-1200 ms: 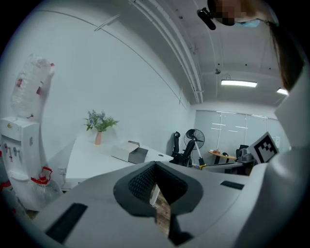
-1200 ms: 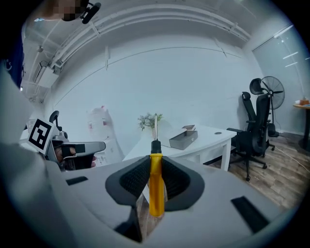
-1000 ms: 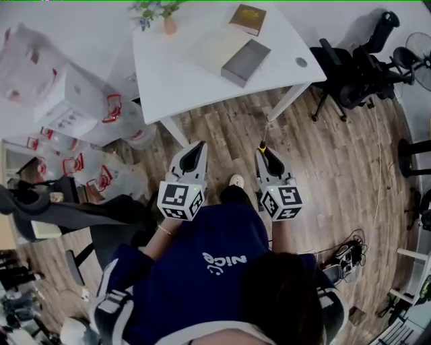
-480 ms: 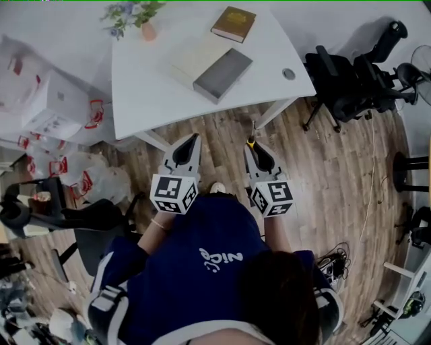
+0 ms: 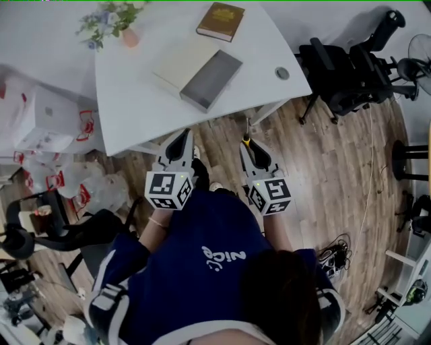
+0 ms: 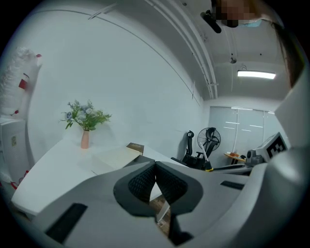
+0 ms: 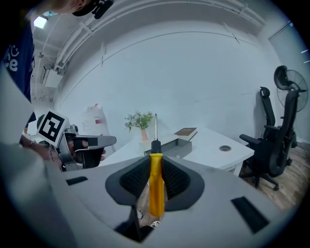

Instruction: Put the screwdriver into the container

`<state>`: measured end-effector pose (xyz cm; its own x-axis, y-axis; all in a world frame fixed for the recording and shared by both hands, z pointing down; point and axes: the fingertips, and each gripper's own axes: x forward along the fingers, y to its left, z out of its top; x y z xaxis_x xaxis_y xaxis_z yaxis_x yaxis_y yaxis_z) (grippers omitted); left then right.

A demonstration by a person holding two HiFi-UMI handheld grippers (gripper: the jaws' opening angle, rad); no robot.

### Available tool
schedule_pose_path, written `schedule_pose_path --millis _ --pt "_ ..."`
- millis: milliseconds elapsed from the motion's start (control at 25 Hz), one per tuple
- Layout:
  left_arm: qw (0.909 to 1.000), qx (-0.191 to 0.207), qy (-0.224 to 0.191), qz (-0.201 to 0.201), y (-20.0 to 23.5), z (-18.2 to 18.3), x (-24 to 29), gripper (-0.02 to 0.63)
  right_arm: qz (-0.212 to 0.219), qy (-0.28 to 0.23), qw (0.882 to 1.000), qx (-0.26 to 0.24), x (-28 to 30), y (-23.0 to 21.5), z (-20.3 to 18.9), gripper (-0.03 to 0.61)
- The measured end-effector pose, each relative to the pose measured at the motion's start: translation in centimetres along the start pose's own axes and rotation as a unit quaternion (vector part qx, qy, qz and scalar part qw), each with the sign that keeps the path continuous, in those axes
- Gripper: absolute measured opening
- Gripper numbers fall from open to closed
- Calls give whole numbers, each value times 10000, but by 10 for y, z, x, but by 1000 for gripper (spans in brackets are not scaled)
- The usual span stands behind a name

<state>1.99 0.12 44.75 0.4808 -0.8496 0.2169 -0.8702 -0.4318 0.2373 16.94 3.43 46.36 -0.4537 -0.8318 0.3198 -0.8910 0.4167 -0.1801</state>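
Since the earlier frame the white table (image 5: pixel 135 108) has drawn closer to me in the head view; its front edge now sits just ahead of both grippers, where a moment ago there was bare wood floor between.

Head view: I look steeply down over the person's dark blue top. The left gripper (image 5: pixel 184 136) and right gripper (image 5: pixel 248 144) are held side by side and pointing at the table. The screwdriver (image 5: pixel 246 137) pokes out of the right gripper, yellow handle and thin shaft aimed forward. On the table lies the grey container (image 5: pixel 211 79), beside a cream flat pad (image 5: pixel 176 63), with a brown book (image 5: pixel 220 20) and a vase of flowers (image 5: pixel 127 36) further back.

Left gripper view: the jaws are pressed together with nothing between them. The table and vase lie beyond.

Right gripper view: the jaws are part-way closed and clamp the screwdriver's yellow handle (image 7: pixel 155 186), the shaft standing upright in the picture. The container (image 7: pixel 175 145) sits ahead on the table, well apart from the tip.

I judge this as the carrying step: the tool is gripped but not yet over the container. The next move calls for reaching out over the table edge, bringing the tip above the container's open top, lowering, then releasing.
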Motion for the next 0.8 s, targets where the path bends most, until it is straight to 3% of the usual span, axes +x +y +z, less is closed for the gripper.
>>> schedule_pose_path --millis 600,800 --pt "9984 -6 74 -562 86 51 117 17 -377 62 9993 12 140 -30 60 89" --pt "9970 18 102 -763 111 62 145 17 -285 -36 9995 -115 180 -28 76 90"
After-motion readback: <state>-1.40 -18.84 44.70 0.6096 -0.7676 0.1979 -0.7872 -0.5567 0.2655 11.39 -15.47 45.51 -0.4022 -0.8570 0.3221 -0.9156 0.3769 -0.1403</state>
